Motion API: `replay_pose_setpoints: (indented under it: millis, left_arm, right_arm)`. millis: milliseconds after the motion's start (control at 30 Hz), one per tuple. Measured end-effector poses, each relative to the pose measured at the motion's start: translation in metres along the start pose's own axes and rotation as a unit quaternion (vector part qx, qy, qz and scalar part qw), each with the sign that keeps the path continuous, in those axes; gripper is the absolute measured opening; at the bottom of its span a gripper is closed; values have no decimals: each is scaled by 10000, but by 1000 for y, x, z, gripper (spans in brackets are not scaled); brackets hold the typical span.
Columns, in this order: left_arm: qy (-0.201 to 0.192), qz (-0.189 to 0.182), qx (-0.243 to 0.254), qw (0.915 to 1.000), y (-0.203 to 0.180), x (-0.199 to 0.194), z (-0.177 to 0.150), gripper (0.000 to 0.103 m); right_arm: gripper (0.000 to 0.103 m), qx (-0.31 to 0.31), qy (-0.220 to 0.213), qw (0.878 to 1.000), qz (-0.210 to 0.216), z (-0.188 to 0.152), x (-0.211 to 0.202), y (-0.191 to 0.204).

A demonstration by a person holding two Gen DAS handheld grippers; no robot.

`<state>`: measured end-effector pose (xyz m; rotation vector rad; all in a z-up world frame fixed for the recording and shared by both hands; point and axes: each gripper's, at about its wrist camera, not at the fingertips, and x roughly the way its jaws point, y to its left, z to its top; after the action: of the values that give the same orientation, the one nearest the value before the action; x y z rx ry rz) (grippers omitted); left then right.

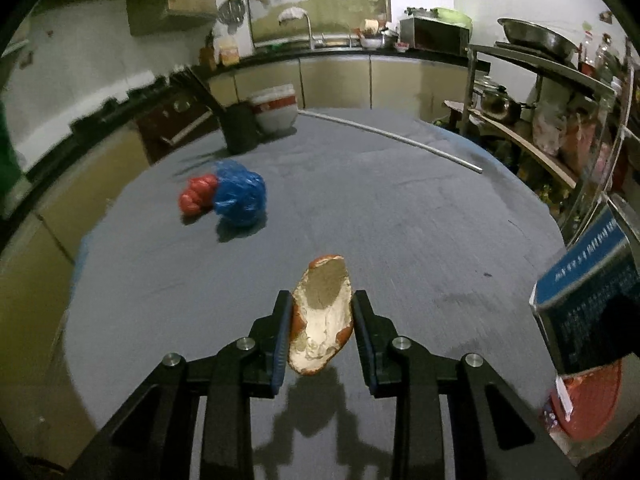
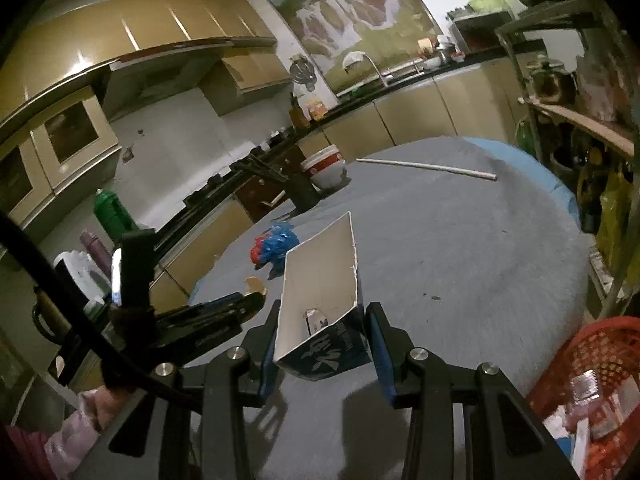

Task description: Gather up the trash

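The left gripper point(image 1: 322, 312) is clamping a piece of orange peel point(image 1: 322, 316) between its 2 blue-padded fingers point(image 1: 280, 344), holding it above the grey table point(image 1: 420, 220), with its shadow falling on the cloth just below the jaws. Ahead of these jaws and to their left, a crumpled blue bag point(image 1: 239, 194) and a red bag point(image 1: 197, 199) are lying touching each other on the table.

The right gripper point(image 2: 322, 332) is gripping an opened blue carton point(image 2: 324, 312) by its 2 sides, its white inside facing the camera. To the left of these jaws, the other gripper is showing with the peel at its tip. To their lower right, a red basket point(image 2: 600, 344) is sitting with scraps inside.
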<state>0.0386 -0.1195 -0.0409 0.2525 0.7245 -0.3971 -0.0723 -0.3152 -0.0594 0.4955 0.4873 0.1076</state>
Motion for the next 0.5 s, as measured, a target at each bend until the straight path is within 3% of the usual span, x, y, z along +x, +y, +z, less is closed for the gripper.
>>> replay_pose_setpoints:
  millis: [200,500]
  left_arm:
    - [-269,331,177,9989,-17,-46,-18,32]
    - [-605,453,486,9960,-44,-93,-33,32]
  right_arm:
    - [42,-80,-173,9998,-3,-10,-41,10]
    - [42,-114,-487,9987,-23,-20,-96,17]
